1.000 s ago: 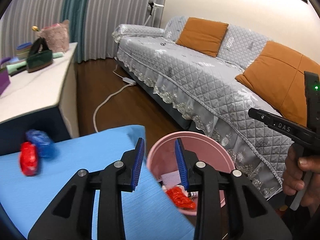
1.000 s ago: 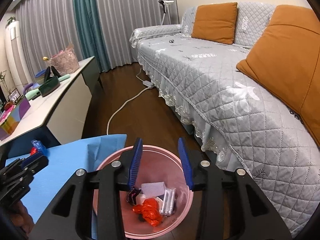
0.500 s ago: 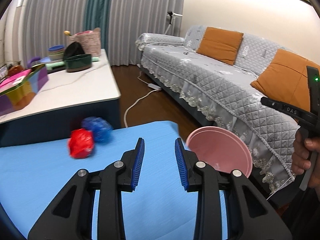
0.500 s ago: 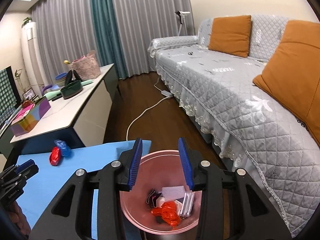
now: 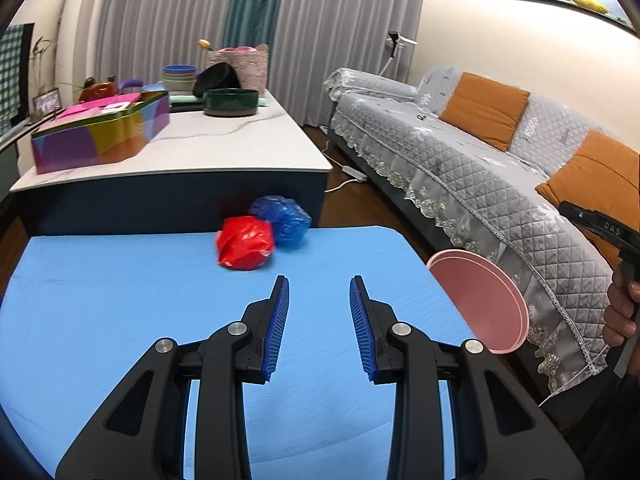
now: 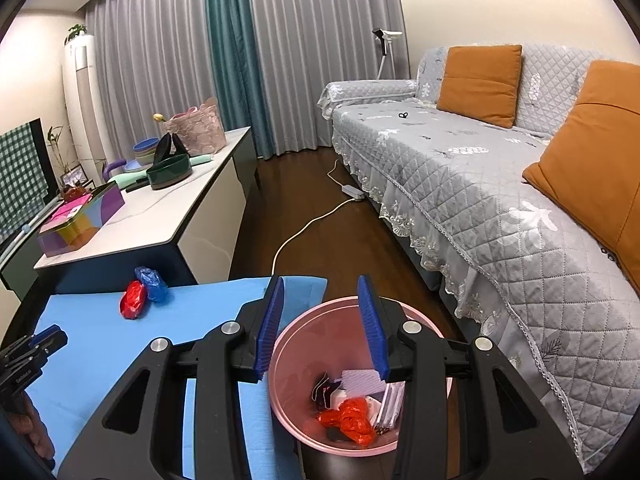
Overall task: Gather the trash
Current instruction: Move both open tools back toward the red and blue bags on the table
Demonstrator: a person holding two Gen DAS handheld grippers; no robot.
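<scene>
As two wads remain | red wad (image 5: 245, 242) ahead-left of left gripper (image 5: 319, 328), nearer hand | jaws part-open, empty

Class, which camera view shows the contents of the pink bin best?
The right wrist view: it looks down into the pink bin, showing a red wrapper and other scraps at the bottom. The left wrist view shows only the bin's rim and inner wall, no contents.
</scene>
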